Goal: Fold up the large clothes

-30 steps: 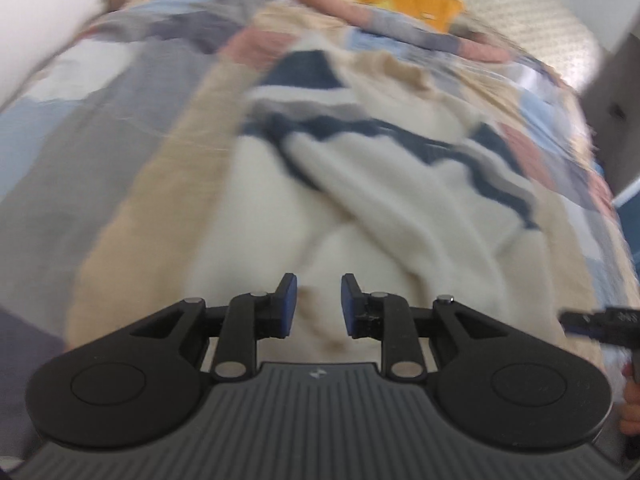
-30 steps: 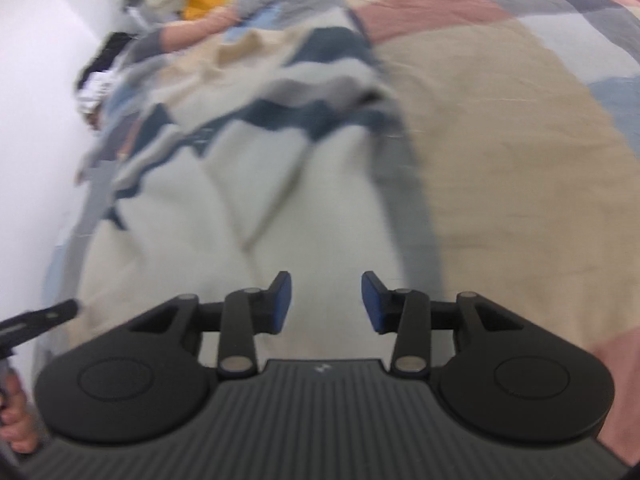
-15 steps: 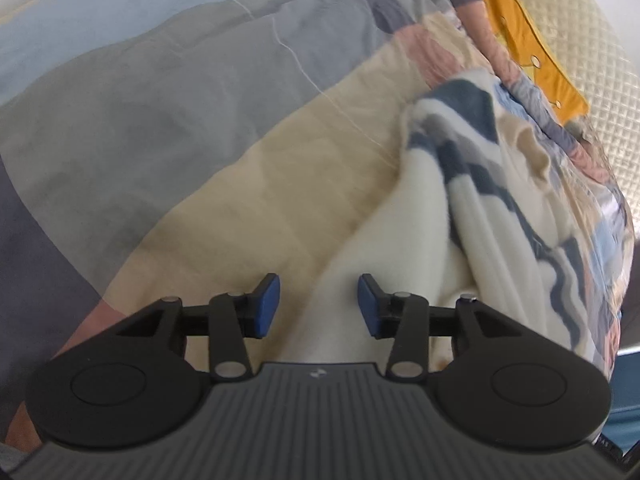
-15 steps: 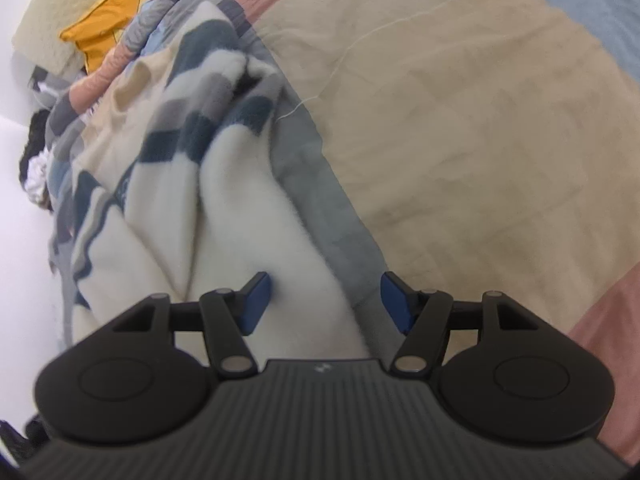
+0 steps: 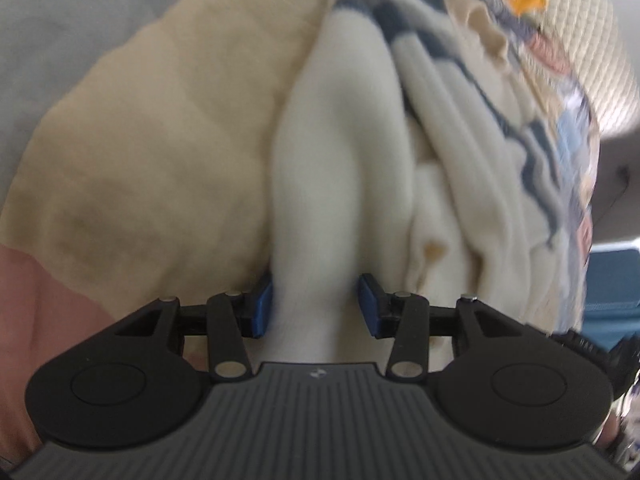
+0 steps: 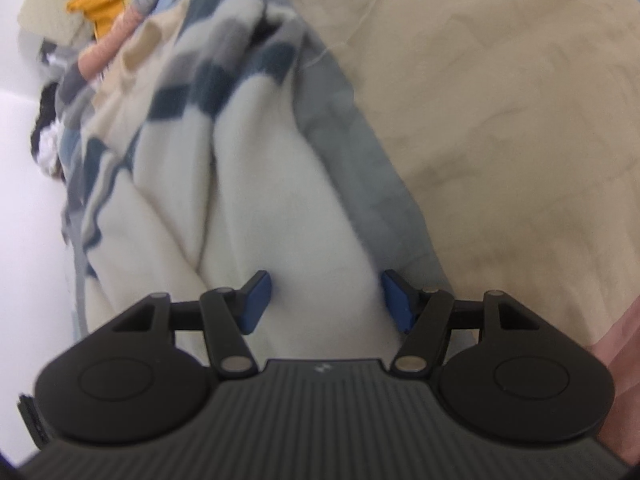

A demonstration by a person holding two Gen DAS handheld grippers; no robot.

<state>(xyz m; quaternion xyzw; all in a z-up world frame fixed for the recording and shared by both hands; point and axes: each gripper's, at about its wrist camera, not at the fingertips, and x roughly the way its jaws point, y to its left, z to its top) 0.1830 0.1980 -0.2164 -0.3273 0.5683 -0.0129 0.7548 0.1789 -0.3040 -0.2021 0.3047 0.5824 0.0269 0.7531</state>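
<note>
A large cream fleece garment (image 5: 340, 152) with navy and grey stripes lies crumpled on a patchwork bedspread (image 5: 152, 152). My left gripper (image 5: 314, 306) is open, low over the garment's near edge, with a cream fold between its blue pads. In the right wrist view the same garment (image 6: 256, 200) fills the left and middle. My right gripper (image 6: 324, 300) is open wide, with the cream edge between its pads. Neither is closed on the cloth.
The bedspread (image 6: 500, 120) has tan, grey and pink patches. An orange cloth (image 6: 104, 4) and a cream quilted headboard (image 5: 592, 40) lie at the far end. A white wall (image 6: 20, 200) is left of the right gripper. The other gripper's tip (image 5: 592, 348) shows at lower right.
Both grippers have dropped down and forward to the garment's near edge. Their jaws have opened wider, and cream folds now sit between the pads.
</note>
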